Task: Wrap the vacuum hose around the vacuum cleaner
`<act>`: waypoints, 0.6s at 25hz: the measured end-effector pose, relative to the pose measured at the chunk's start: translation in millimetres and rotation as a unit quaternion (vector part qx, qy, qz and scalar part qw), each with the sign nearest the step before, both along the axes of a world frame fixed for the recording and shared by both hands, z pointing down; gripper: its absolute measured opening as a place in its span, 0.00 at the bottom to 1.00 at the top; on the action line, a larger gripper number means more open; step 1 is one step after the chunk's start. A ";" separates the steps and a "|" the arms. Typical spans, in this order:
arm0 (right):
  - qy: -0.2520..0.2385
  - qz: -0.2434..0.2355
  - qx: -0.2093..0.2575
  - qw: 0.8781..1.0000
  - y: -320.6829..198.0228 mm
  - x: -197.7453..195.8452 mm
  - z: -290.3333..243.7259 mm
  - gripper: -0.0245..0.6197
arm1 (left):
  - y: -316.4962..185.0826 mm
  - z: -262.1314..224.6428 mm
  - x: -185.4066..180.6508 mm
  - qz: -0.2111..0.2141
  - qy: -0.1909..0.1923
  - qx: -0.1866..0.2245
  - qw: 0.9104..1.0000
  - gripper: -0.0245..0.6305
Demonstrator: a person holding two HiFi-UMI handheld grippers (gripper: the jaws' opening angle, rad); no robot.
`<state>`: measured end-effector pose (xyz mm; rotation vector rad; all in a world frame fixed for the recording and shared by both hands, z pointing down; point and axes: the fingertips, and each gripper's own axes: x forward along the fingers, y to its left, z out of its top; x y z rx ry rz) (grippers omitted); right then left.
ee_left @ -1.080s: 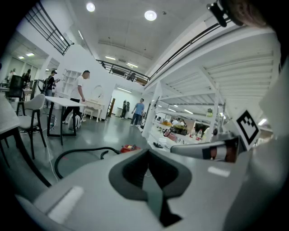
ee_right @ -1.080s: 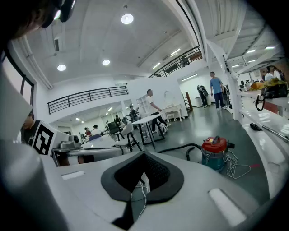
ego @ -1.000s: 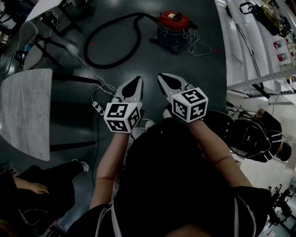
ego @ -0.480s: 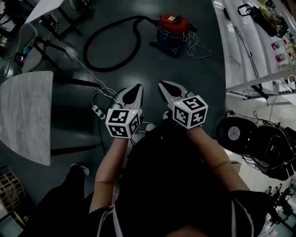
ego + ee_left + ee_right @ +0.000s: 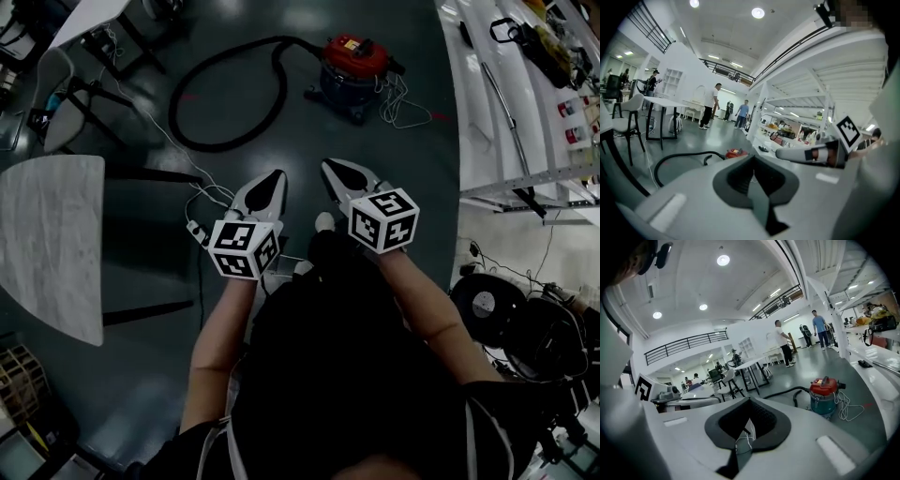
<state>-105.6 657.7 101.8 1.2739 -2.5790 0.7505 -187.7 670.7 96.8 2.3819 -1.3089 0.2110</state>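
- Vacuum hose [image 5: 220, 147] lies looped on the floor [image 5: 309, 131] beside the red vacuum cleaner [image 5: 354, 66], well ahead.
- Left tongs [image 5: 277, 178] and right tongs [image 5: 330, 171] are both together, empty.
- We judge this the approach; next, reach the hose and open.

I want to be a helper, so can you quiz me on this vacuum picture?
1. True or false: the black hose is already wrapped around the red vacuum cleaner.
2. The left tool and right tool are: A open, B shut and empty, C shut on the hose.
3. In the head view, the white cord lies on the vacuum cleaner's ___ side.
Key: 1 false; 2 B; 3 right.
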 end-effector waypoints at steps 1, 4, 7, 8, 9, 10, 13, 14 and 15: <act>-0.001 -0.002 -0.002 1.000 -9.8 1.1 2.0 0.03 | -8.0 0.5 1.0 -0.003 0.003 -0.002 1.000 0.05; 0.002 -0.012 -0.009 1.000 -39.9 3.8 7.3 0.03 | -36.1 2.0 2.9 -0.009 0.010 -0.010 1.000 0.05; 0.004 -0.021 -0.013 1.000 -72.3 6.9 12.2 0.03 | -68.7 4.6 6.1 -0.015 0.004 -0.013 1.000 0.05; 0.003 -0.023 -0.015 1.000 -82.9 8.8 13.7 0.03 | -78.8 5.9 9.0 -0.016 0.002 -0.014 1.000 0.05; 0.003 -0.025 -0.017 1.000 -93.1 11.0 15.1 0.03 | -88.2 7.6 12.9 -0.015 0.001 -0.017 1.000 0.05; 0.003 -0.027 -0.019 0.999 -102.6 13.0 16.7 0.03 | -96.8 9.7 17.4 -0.012 0.000 -0.021 1.000 0.05; 0.010 -0.037 -0.019 0.999 -130.0 16.6 22.6 0.03 | -122.2 17.8 28.2 -0.003 -0.006 -0.031 1.000 0.05; 0.012 -0.041 -0.019 0.999 -138.8 17.4 24.7 0.03 | -130.6 20.3 30.7 -0.003 -0.009 -0.032 0.999 0.05; 0.015 -0.045 -0.019 0.999 -146.7 18.6 26.7 0.03 | -138.4 22.4 33.2 -0.002 -0.012 -0.034 0.999 0.05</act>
